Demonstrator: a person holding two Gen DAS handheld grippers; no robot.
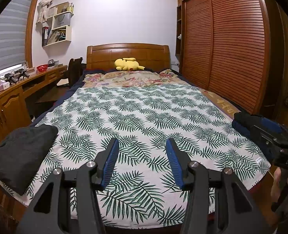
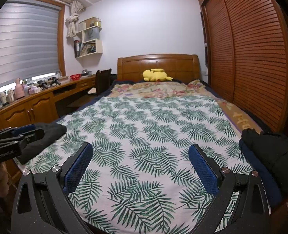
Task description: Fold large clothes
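dark garment [image 1: 21,154] lies left of the left gripper [image 1: 143,142], whose jaws stand apart, empty

We are seeing the leaf-print sheet [image 2: 144,136] lying flat and bare across its middle, leaving broad free room there. At the sheet's left near corner a dark folded garment [image 1: 21,156] is blocking the way; at its right near corner a black and navy pile [image 2: 270,156] is crowding the edge. Beyond the sheet's far edge, a yellow plush toy [image 1: 128,64] is lying, probably against the headboard [image 1: 128,52].
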